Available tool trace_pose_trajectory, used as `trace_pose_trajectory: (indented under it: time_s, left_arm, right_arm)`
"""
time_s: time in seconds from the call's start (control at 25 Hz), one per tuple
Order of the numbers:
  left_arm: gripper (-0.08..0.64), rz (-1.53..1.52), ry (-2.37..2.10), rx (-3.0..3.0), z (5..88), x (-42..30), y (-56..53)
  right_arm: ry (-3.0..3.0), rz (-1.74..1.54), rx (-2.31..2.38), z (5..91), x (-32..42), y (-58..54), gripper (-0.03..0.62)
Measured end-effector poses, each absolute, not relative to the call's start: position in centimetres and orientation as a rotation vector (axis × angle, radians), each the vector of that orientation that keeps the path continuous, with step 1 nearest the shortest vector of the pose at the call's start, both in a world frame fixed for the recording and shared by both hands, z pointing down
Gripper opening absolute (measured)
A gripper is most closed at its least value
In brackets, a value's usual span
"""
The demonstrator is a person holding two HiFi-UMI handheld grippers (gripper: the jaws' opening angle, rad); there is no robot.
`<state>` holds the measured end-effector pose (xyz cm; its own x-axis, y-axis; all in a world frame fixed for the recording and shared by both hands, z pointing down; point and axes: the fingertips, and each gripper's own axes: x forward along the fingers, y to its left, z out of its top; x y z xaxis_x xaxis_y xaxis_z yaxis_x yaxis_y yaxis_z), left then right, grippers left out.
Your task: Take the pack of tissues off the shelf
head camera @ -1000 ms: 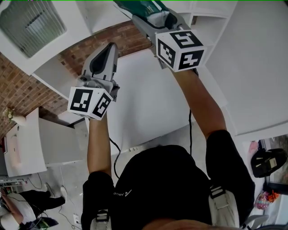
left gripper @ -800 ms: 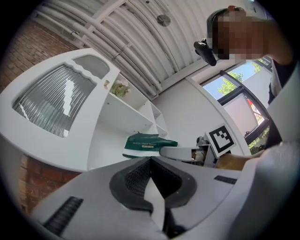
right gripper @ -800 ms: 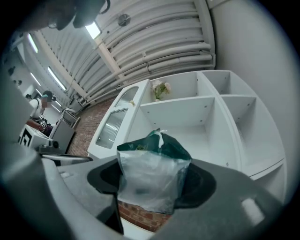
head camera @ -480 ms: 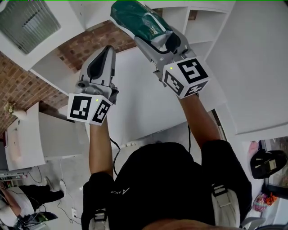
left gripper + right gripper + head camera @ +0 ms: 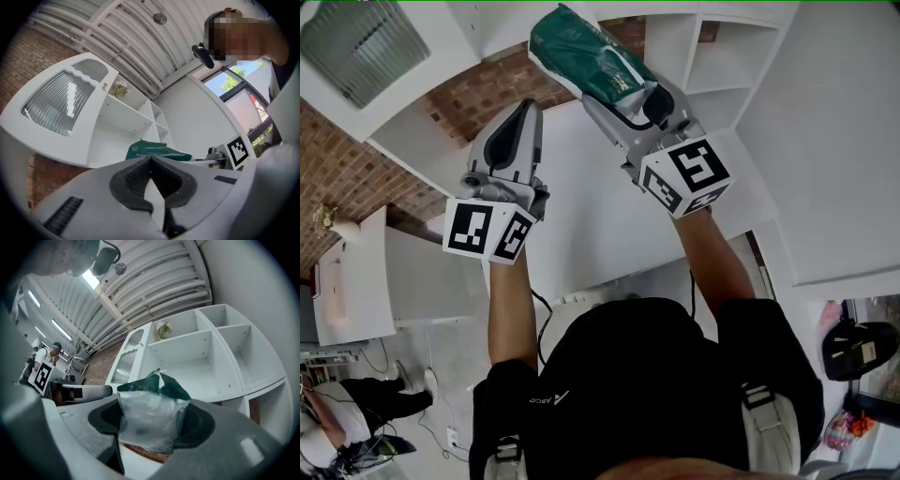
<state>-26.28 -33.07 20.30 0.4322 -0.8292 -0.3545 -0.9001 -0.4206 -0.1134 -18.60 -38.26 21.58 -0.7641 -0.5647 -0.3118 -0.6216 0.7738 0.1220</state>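
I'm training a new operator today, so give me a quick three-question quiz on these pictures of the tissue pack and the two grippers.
1. Which gripper holds the tissue pack? A left, B right, C neither.
2. True or false: the left gripper has its fingers apart.
3. Fill in: the pack's wrapper is mostly ___.
Key: 1 B, the right gripper, whose fingers have just tightened on it. 2 false, together and empty. 3 green.

The pack of tissues (image 5: 586, 56) has come lower.
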Motion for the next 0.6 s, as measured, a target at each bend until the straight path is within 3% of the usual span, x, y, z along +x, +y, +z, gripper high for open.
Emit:
trace_pose_trajectory:
  time_s: [0.6]
  left_arm:
    - [-0.002, 0.354, 1.488, -2.406, 20.08, -25.96, -32.83]
  right_arm:
    - [2.694, 0.348, -0.948, 21.03, -17.74, -38.06, 0.293]
